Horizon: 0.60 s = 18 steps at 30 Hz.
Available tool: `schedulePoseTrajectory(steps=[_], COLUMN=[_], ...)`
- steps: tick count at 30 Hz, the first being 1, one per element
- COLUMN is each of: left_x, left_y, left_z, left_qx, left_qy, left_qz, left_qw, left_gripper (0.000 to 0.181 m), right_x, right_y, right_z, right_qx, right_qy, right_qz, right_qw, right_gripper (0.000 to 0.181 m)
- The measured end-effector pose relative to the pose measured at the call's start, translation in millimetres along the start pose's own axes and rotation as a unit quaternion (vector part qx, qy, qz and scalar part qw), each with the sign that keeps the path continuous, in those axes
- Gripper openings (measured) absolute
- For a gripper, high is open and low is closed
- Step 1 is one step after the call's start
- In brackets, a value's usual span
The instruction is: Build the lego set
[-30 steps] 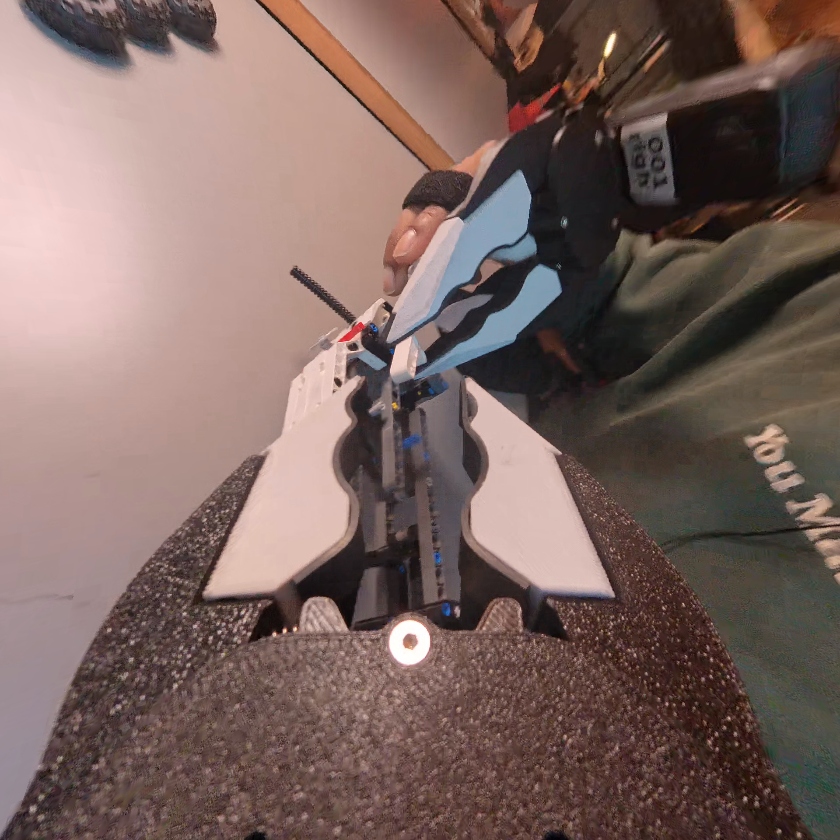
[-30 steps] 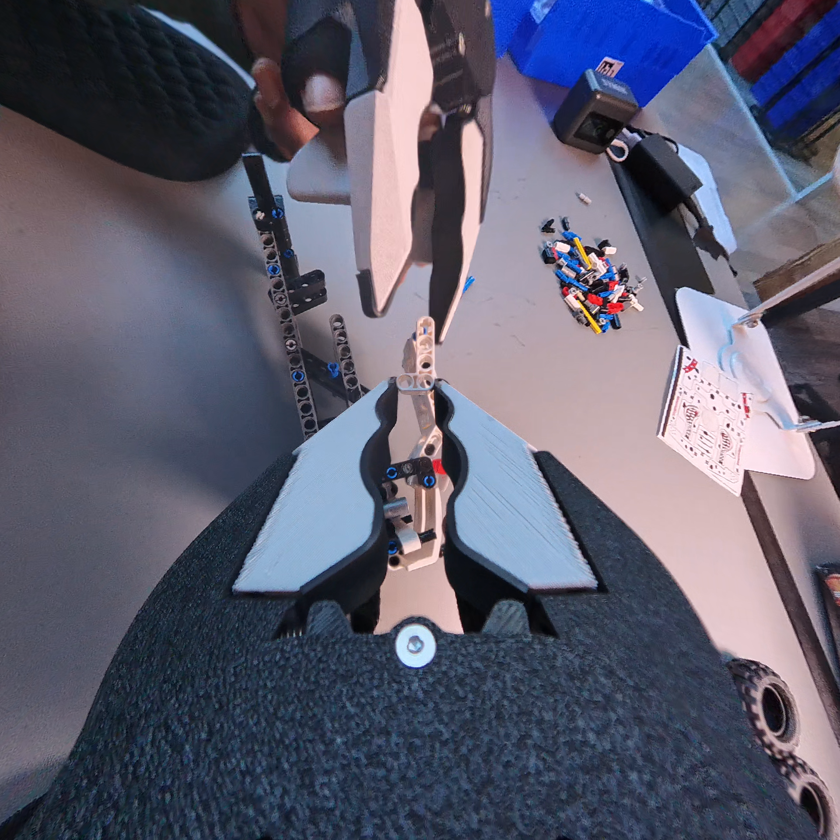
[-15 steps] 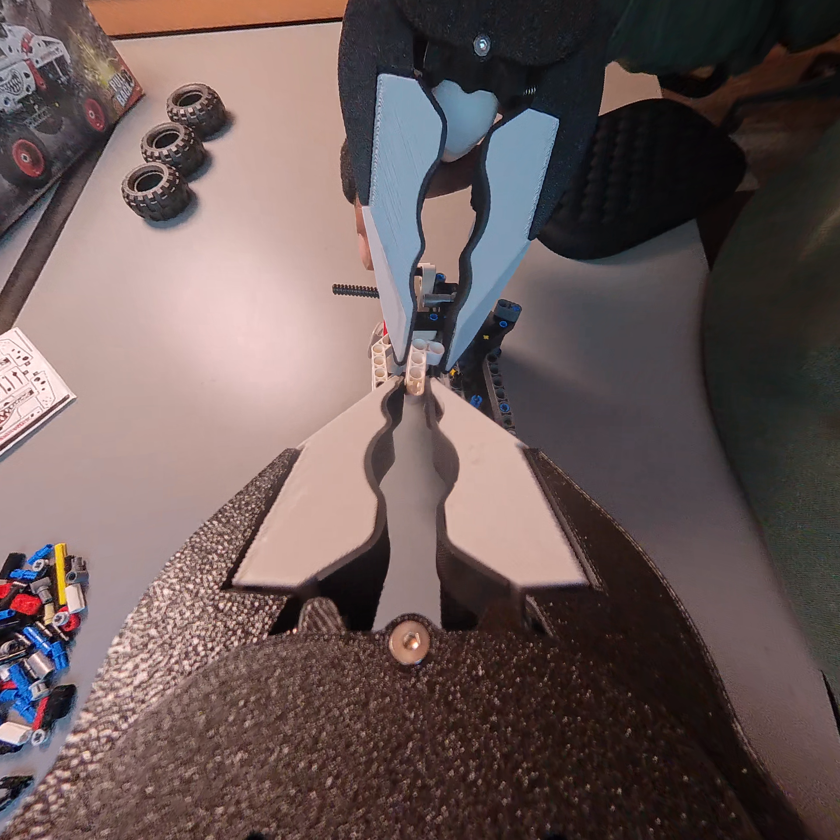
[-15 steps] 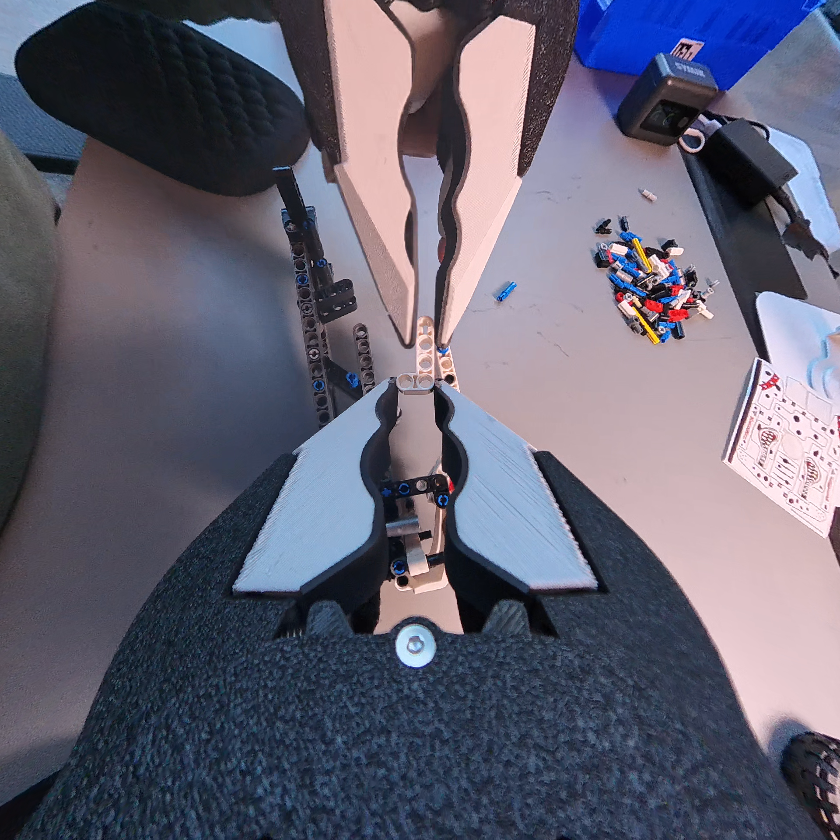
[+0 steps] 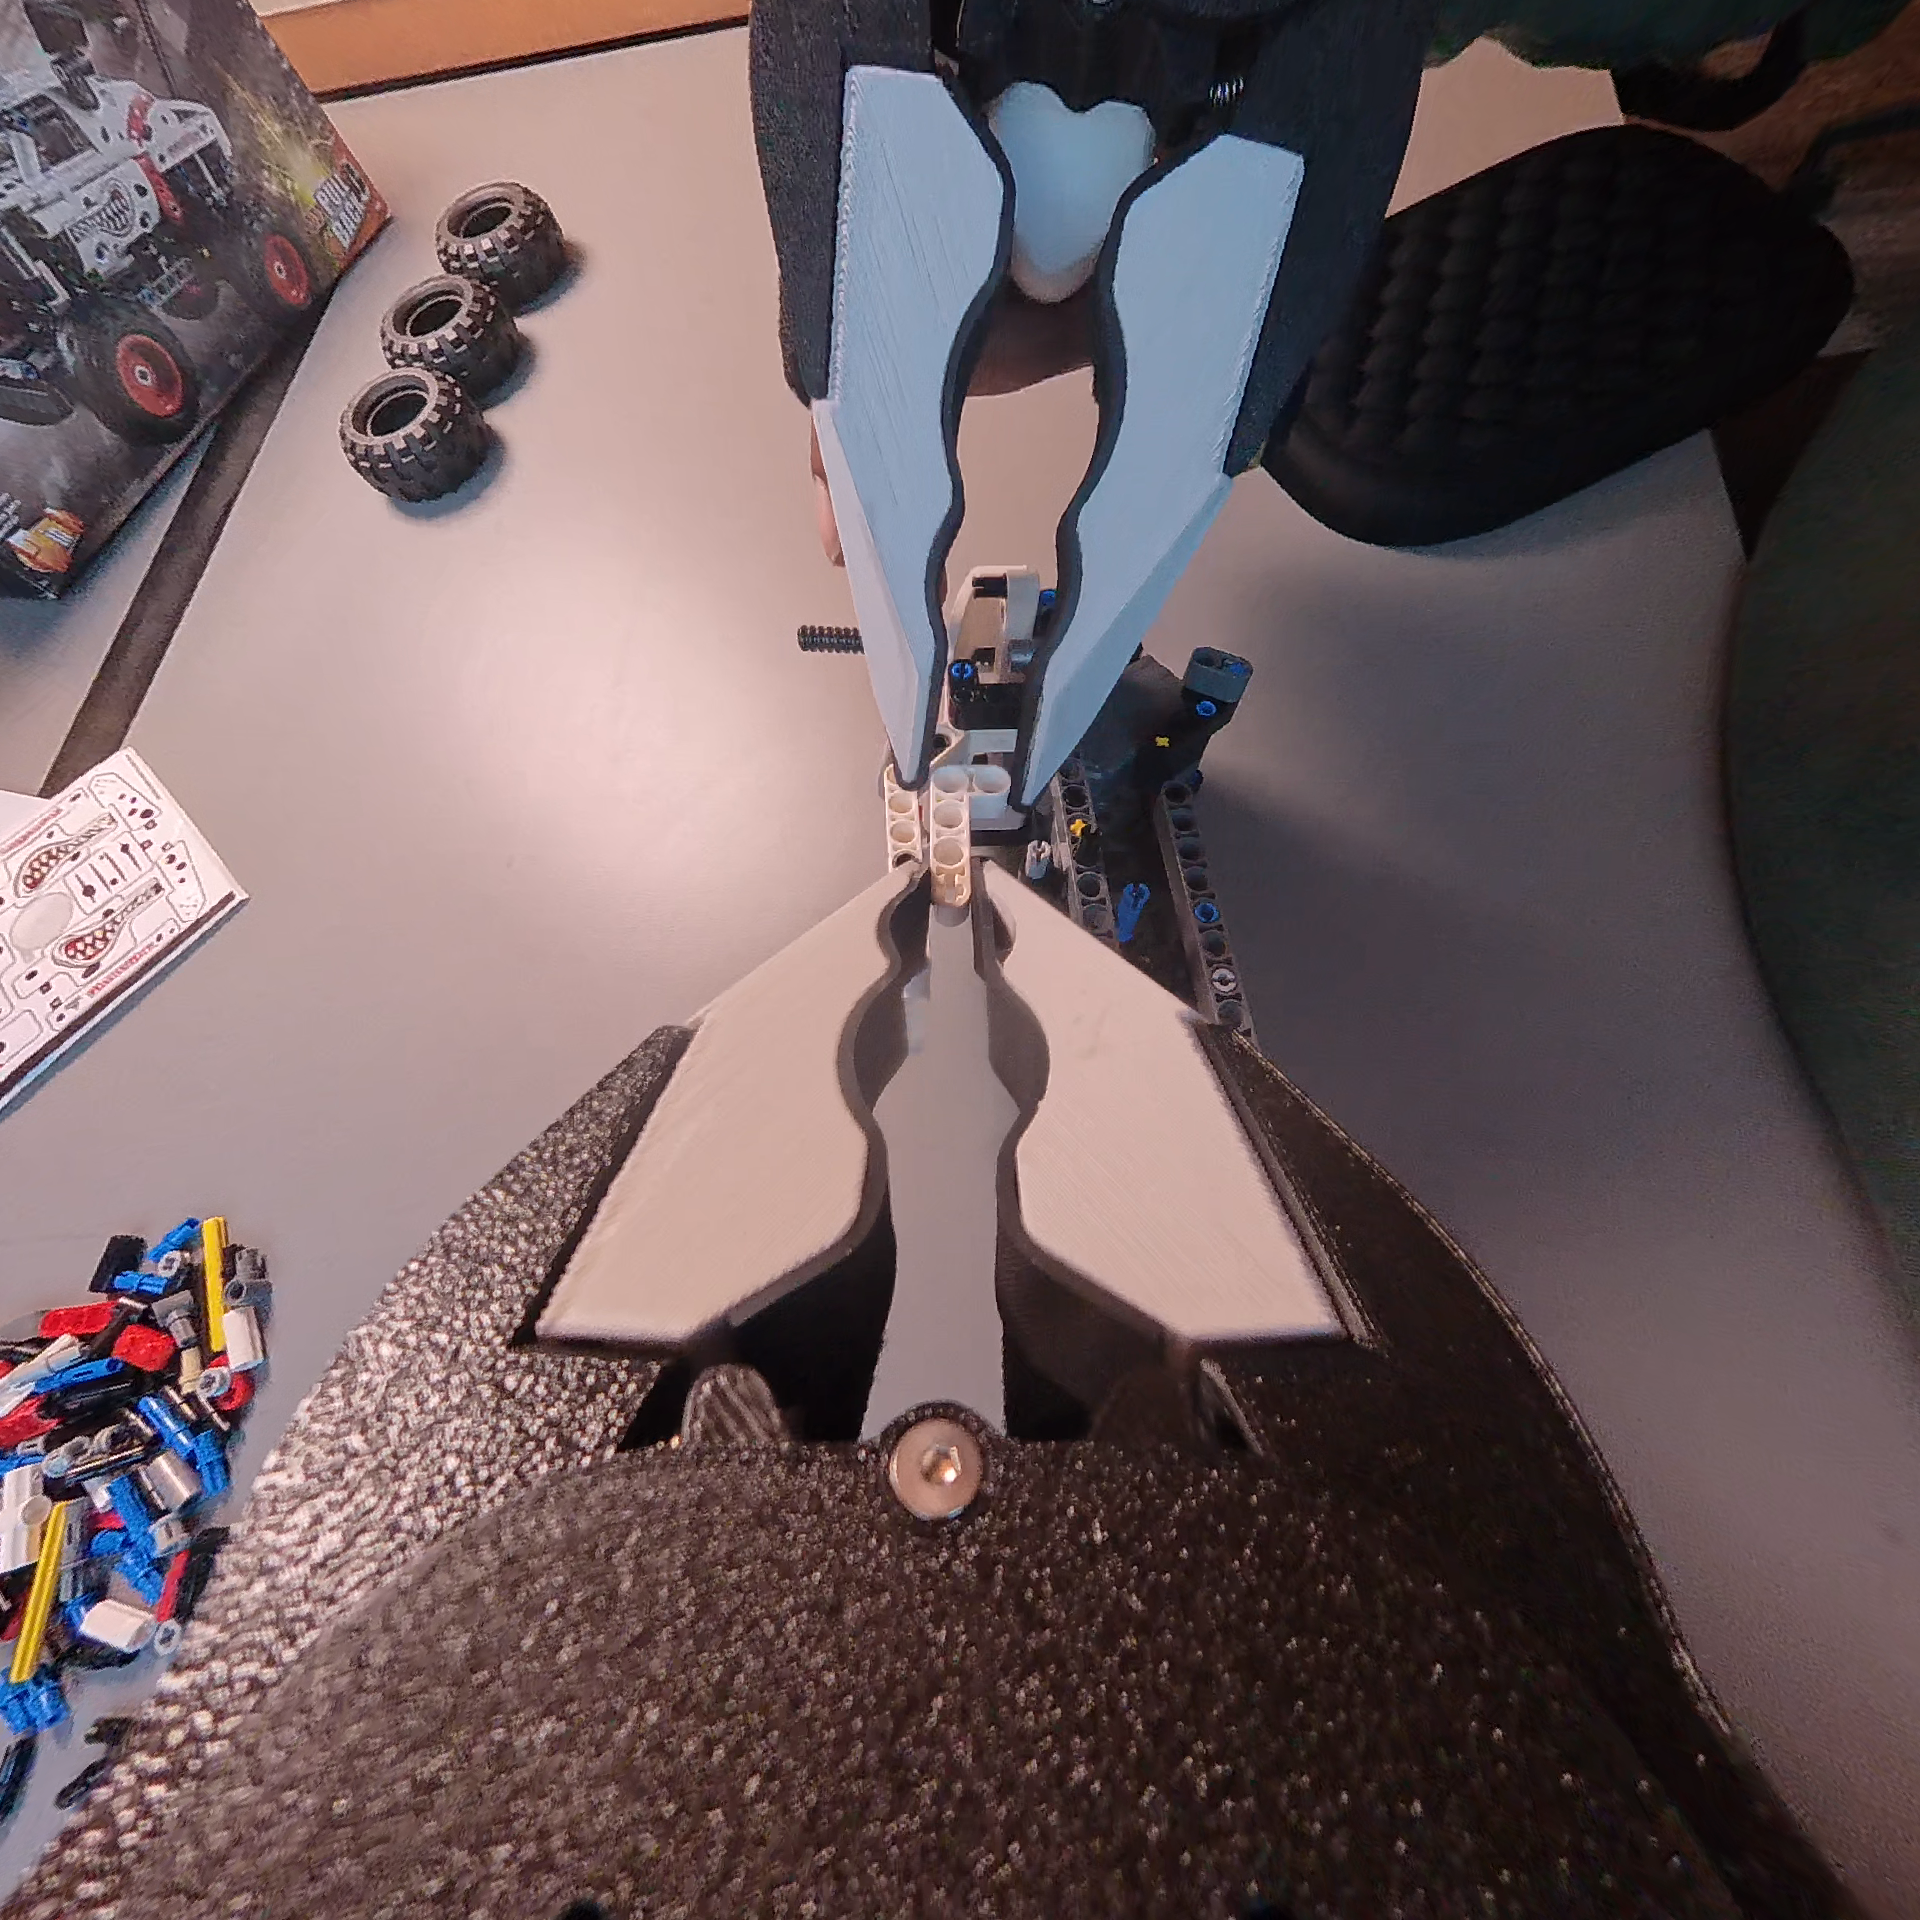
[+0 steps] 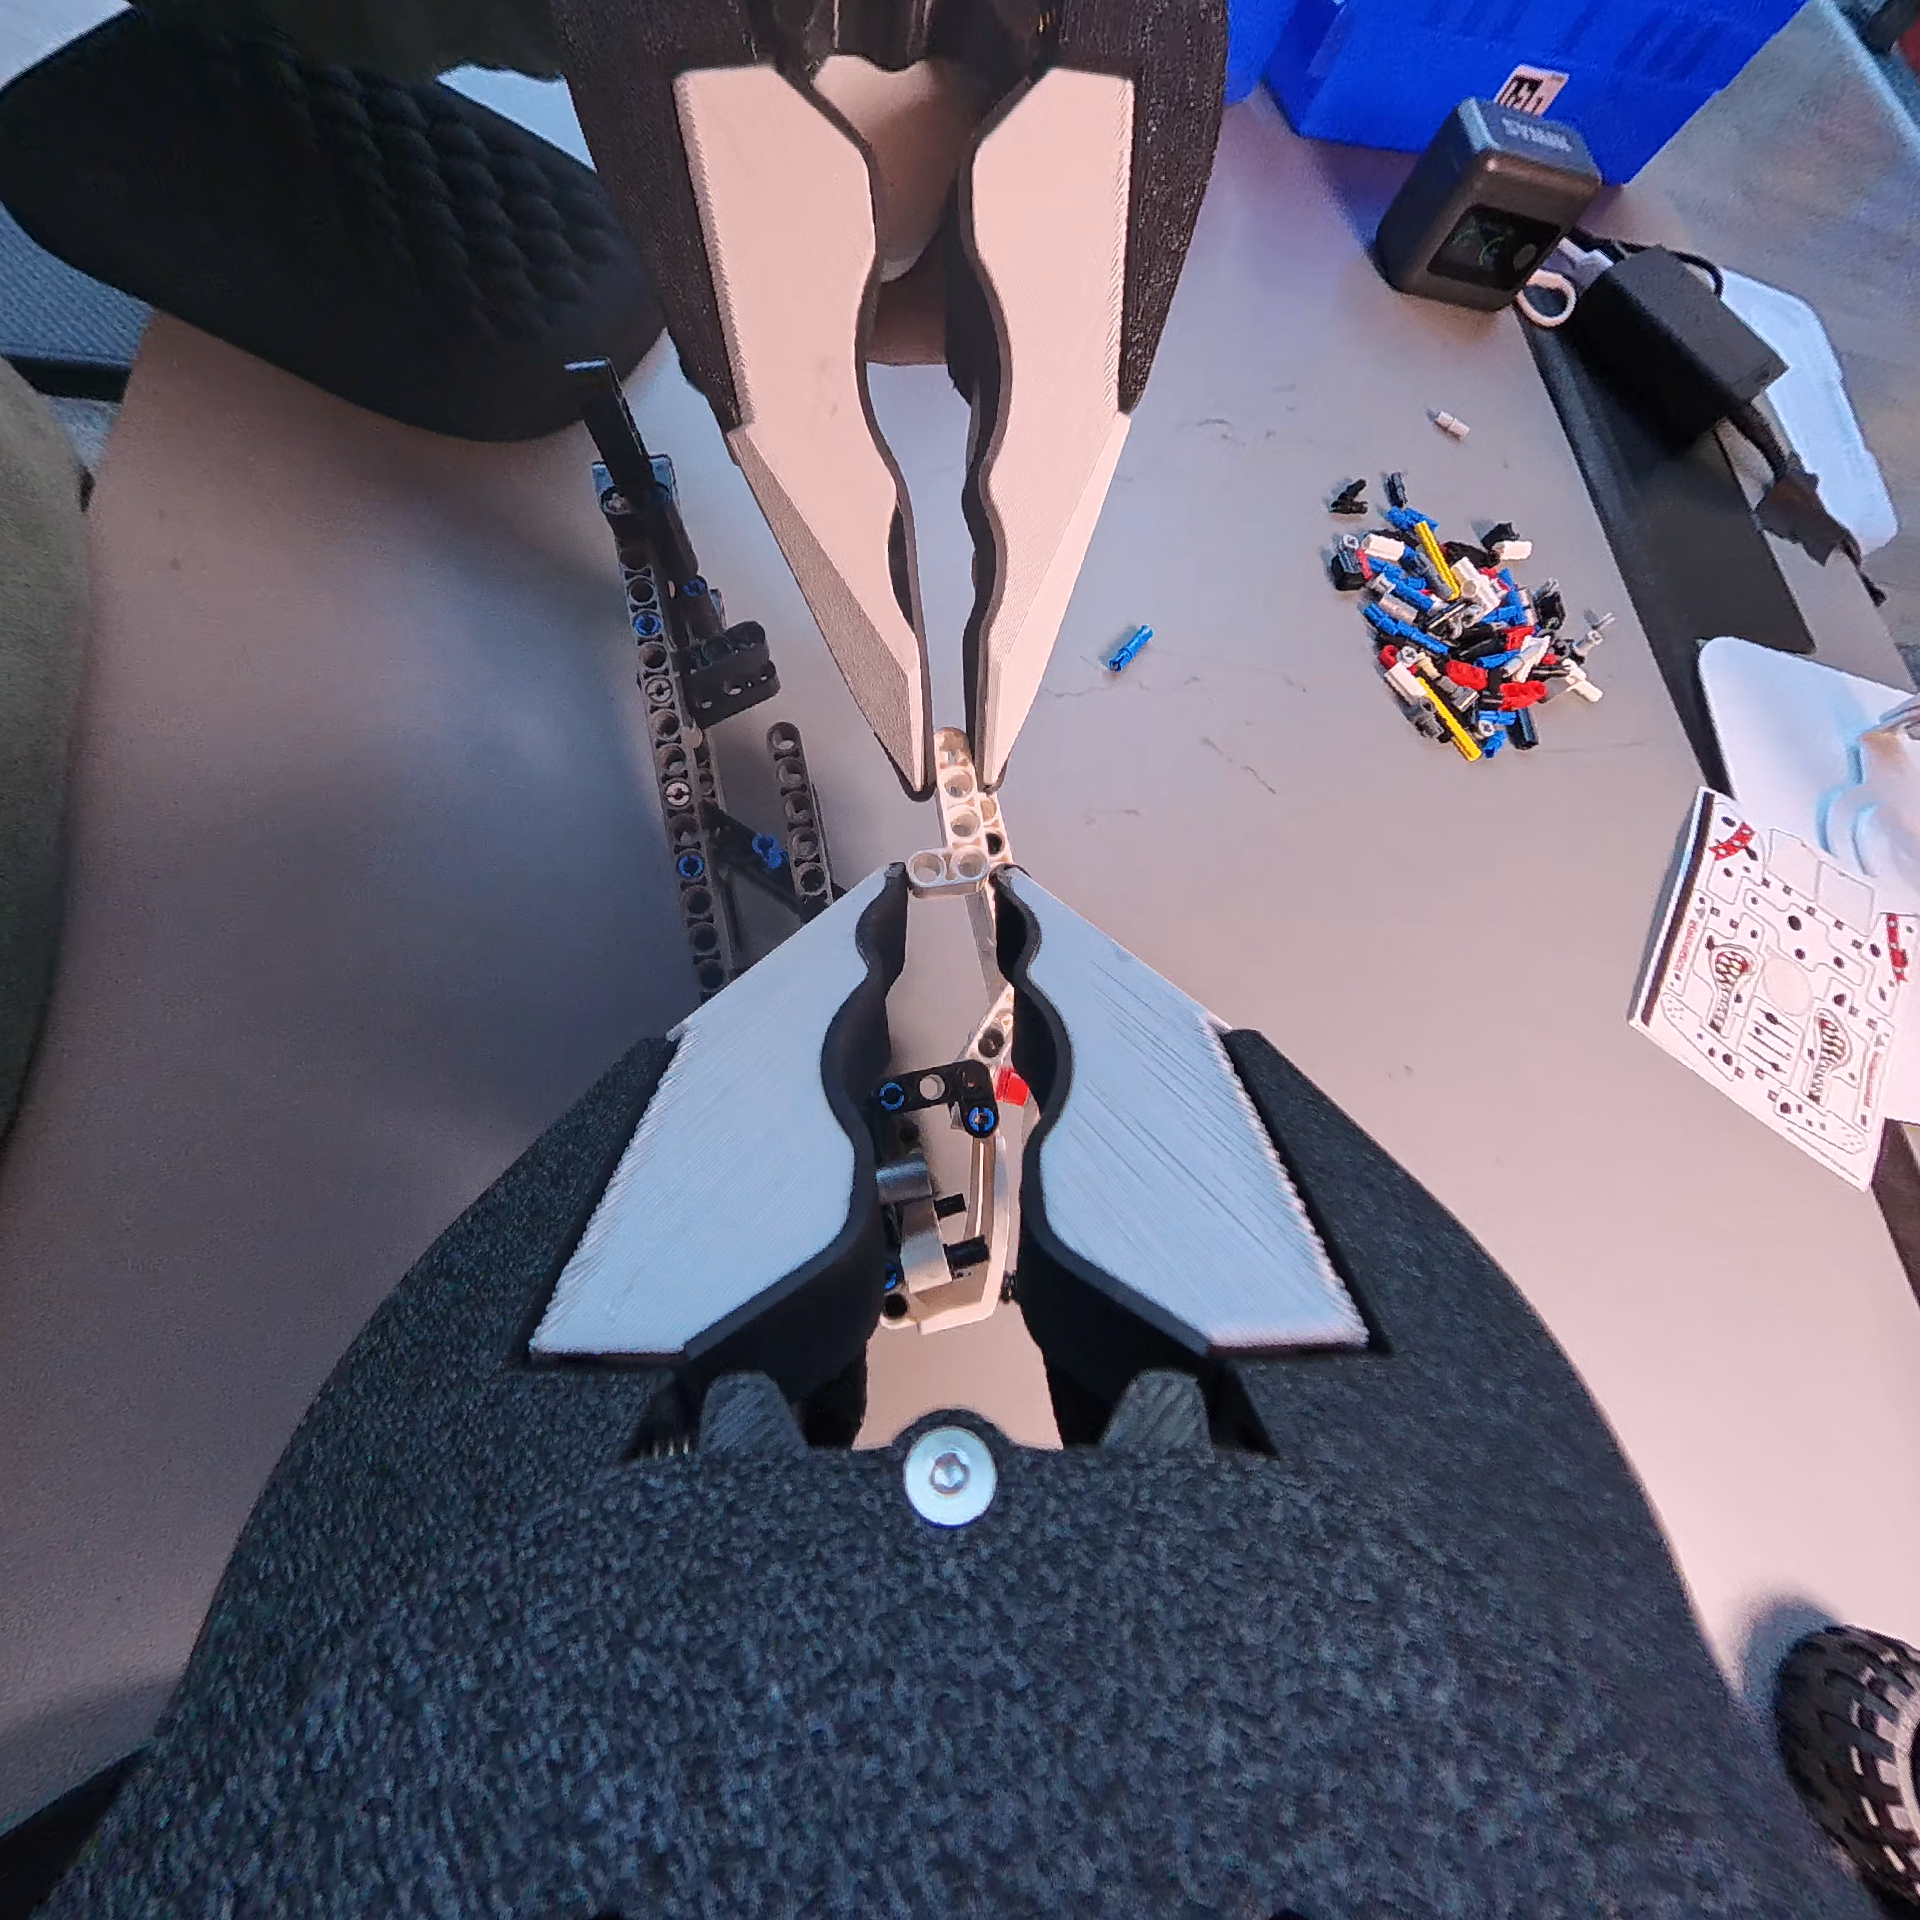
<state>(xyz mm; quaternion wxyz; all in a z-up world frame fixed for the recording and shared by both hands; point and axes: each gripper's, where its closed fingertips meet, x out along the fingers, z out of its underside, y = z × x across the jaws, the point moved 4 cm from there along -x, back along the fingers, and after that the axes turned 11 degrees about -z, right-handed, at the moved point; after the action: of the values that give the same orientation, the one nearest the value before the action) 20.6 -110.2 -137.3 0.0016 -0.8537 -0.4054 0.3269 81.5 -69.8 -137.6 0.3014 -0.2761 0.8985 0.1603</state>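
A white lego assembly (image 6: pixel 951 1195) with black, blue and red bits sits between my right gripper's (image 6: pixel 951 878) fingers, which are shut on it. Its white beam (image 6: pixel 961 810) sticks out past the tips. My left gripper (image 5: pixel 948 888) faces the right one tip to tip and is shut on the end of that white beam (image 5: pixel 948 847). The right gripper (image 5: pixel 961 779) shows from above in the left wrist view, the left gripper (image 6: pixel 951 779) from above in the right wrist view. A dark lego frame (image 6: pixel 686 790) lies on the table beside them; it also shows in the left wrist view (image 5: pixel 1143 862).
Three black tyres (image 5: pixel 447 343) and the set's box (image 5: pixel 125 260) lie far left. A sticker sheet (image 5: pixel 83 904) and a pile of small parts (image 5: pixel 114 1434) are near left. A loose blue pin (image 6: pixel 1127 646), a blue bin (image 6: pixel 1507 62) and a black chair (image 5: pixel 1558 332) are around. My left and right fingertips are right by each other.
My left gripper has swung round and come tip to tip with the right one, closing on the white beam's end. Since half a second ago little has moved.
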Motion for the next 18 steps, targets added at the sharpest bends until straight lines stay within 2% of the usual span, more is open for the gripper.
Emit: schedulePoseTrajectory(steps=[16, 18], left_x=[5.7, 6.0], left_y=[5.3, 4.4], left_z=[6.0, 6.2], left_qx=[0.003, 0.003], left_qy=[-0.007, -0.003], left_qz=[-0.009, -0.018], left_qw=[1.000, 1.000], left_gripper=[0.007, 0.008], right_x=[1.5, 2.8], right_y=[-6.3, -8.1], right_z=[1.5, 2.1], right_qx=[-0.013, -0.016], right_qy=[-0.033, -0.035], right_qz=[0.003, 0.000], right_qw=[0.999, 0.999], right_gripper=[0.012, 0.000])
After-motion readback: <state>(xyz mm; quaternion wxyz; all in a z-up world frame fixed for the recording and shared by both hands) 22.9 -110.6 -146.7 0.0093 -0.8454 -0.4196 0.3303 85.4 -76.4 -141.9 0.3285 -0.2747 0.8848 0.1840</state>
